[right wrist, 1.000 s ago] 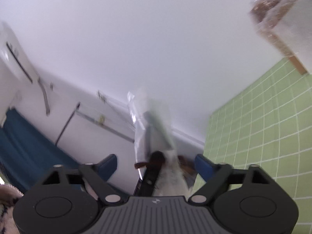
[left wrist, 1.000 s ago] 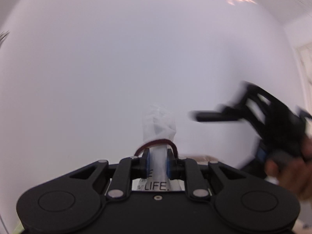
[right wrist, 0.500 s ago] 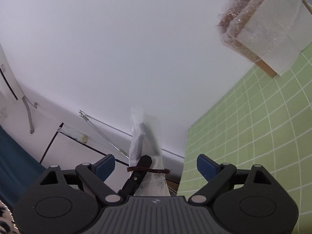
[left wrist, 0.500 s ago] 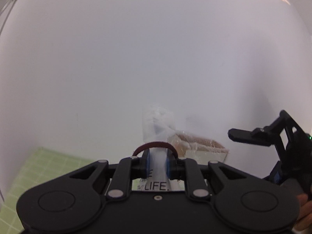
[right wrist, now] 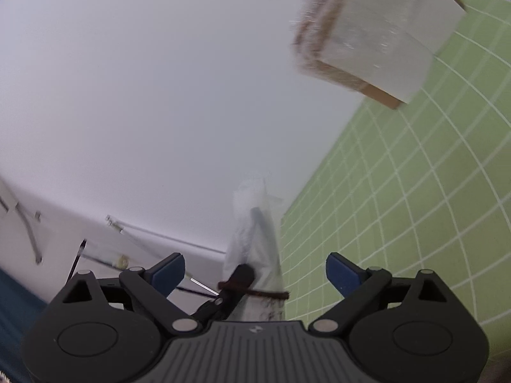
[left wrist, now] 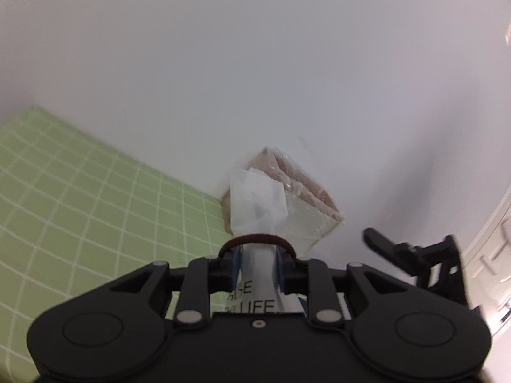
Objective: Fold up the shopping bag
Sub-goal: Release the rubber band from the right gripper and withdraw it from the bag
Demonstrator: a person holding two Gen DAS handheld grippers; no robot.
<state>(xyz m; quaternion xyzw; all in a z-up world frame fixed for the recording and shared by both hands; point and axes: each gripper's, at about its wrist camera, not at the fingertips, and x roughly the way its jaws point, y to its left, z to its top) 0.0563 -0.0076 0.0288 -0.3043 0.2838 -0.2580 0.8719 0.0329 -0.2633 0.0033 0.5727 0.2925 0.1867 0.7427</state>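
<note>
The folded bag [left wrist: 257,204], banded, is still pinched between the left gripper [left wrist: 257,260] jaws, now opening, above the mat [left wrist: 80,210]. It should be lowered onto the mat before release. The right gripper [right wrist: 254,271] is opening wide, gripping nothing.

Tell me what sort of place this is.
Probably an indoor craft or work table, not a shop: a green gridded cutting mat on a white tabletop, and a clear-wrapped brown-edged block lying there.

left tool [left wrist: 257,263]: jaws narrow, opening | right tool [right wrist: 255,269]: jaws wide, opening
</note>
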